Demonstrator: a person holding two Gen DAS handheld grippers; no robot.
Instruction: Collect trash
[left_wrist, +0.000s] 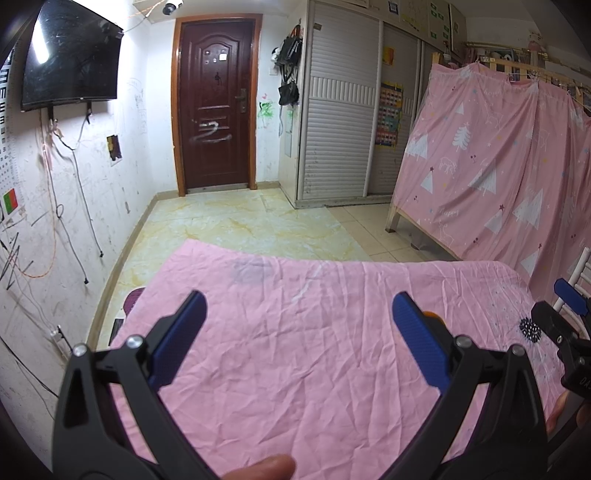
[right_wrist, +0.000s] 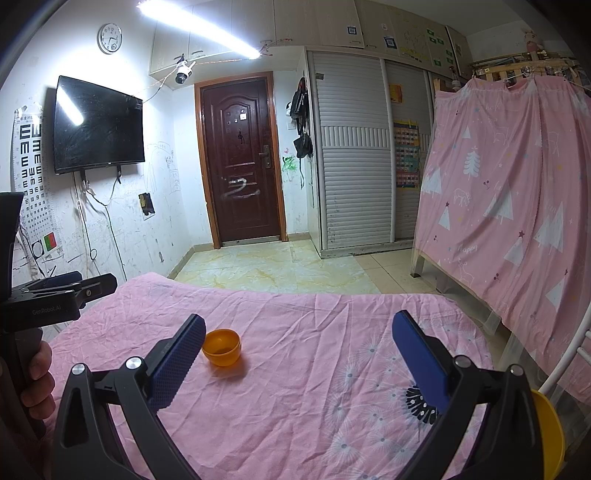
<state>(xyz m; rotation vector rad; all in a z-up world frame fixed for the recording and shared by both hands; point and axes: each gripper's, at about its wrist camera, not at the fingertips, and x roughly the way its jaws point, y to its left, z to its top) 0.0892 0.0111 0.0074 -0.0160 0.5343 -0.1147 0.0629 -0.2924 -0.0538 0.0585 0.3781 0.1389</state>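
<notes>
Both grippers, left (left_wrist: 299, 339) and right (right_wrist: 299, 354), wide open and empty; I'd center right's fingers around the cup (right_wrist: 221, 347) before squeezing.

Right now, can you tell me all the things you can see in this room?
Small cup: one, orange, open side up on the pink cloth, beside the right gripper's left finger.
Bowl: one, yellow, at the table's right edge, mostly hidden behind the right gripper.
Cloth: one, pink and wrinkled, dandelion print on its right part, covering the table.
Door: one, dark brown, shut, far wall.
TV: one, black, off, left wall.
Clock: one, white, above the TV.
Eye chart: one, white, left of the TV.
Wardrobe: one, grey-white slatted, right of the door.
Curtain: one, pink with white trees, far right.
Left gripper: black with blue pads, open, empty.
Right gripper: same, open, empty.
</notes>
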